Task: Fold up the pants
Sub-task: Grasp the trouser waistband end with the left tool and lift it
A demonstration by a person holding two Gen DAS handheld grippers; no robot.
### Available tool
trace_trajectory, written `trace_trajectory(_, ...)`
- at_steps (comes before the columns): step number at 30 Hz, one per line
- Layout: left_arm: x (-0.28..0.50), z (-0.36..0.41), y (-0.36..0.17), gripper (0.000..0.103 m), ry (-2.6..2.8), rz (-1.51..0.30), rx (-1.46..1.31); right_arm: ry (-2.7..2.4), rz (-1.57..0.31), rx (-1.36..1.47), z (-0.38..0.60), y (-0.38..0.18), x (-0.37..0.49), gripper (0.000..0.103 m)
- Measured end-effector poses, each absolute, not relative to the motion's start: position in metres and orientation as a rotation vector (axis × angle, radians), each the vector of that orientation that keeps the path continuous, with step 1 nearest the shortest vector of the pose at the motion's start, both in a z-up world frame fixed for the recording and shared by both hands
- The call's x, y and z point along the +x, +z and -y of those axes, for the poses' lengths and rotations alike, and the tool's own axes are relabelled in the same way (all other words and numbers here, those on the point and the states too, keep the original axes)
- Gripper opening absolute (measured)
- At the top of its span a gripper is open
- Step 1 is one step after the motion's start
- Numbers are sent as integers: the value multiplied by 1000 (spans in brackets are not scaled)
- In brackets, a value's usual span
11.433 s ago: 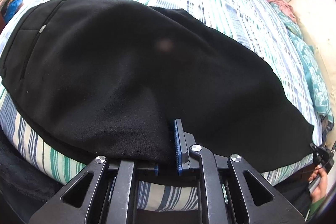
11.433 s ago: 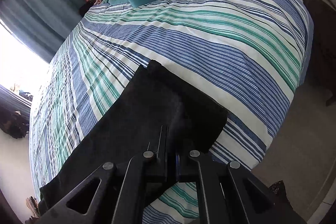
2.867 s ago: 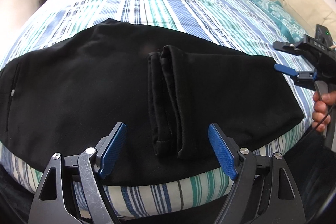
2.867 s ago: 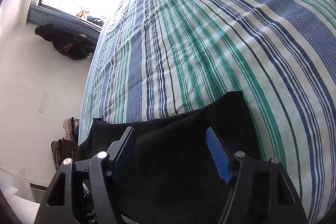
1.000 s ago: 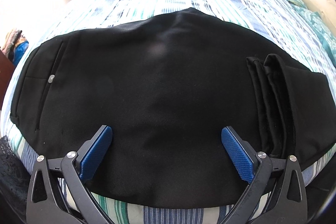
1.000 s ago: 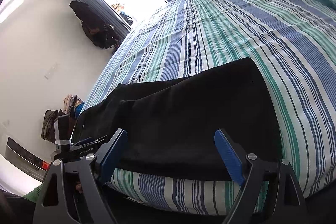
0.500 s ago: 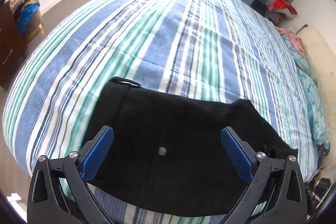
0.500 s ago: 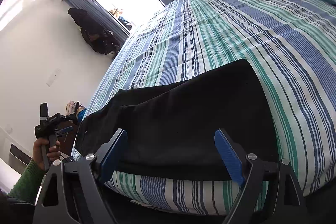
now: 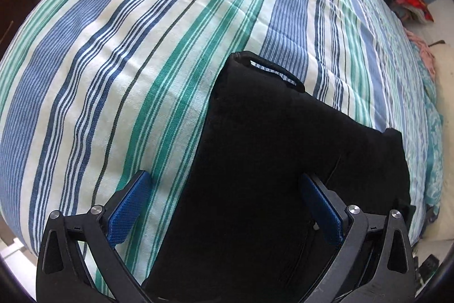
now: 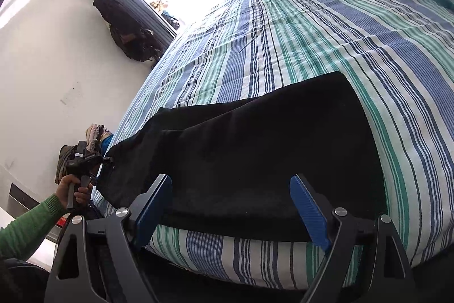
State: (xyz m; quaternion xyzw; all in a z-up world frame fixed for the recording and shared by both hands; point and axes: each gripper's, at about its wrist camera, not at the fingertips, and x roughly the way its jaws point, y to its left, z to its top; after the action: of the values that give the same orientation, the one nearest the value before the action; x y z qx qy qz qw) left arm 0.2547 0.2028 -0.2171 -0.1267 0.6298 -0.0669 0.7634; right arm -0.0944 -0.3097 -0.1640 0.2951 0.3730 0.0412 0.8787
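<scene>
The black pants (image 10: 255, 155) lie along the near edge of the striped bed (image 9: 113, 61), legs already doubled back once. My left hand-held gripper (image 9: 224, 206) and right hand-held gripper (image 10: 231, 206) both gape empty; the waistband fold remains.
</scene>
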Motion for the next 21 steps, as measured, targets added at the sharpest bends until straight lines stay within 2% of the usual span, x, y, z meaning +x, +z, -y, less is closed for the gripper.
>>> trace_trajectory(10, 264, -195, -222, 103, -106, -1397, -214, 80, -739, 656, 319, -161, -98, 85)
trace_trajectory(12, 266, -189, -217, 88, -108, -1405, -208, 69, -727, 667, 323, -159, -101, 85)
trace_trajectory(13, 263, -184, -211, 67, -136, -1398, -216, 63, -721, 675, 325, -159, -102, 85)
trace_trajectory(14, 263, -177, -206, 57, -122, -1395, -190, 58, -714, 687, 327, -159, -103, 85)
trace_trajectory(15, 261, -172, -201, 53, -112, -1389, -160, 55, -708, 702, 330, -159, -104, 85)
trace_trajectory(16, 258, -168, -197, 42, -98, -1381, -131, 52, -703, 717, 333, -160, -105, 85)
trace_trajectory(19, 249, -172, -181, 25, -69, -1355, -187, 44, -697, 744, 338, -161, -105, 85)
trace_trajectory(21, 243, -182, -167, 20, -102, -1331, -323, 44, -693, 748, 339, -160, -105, 85)
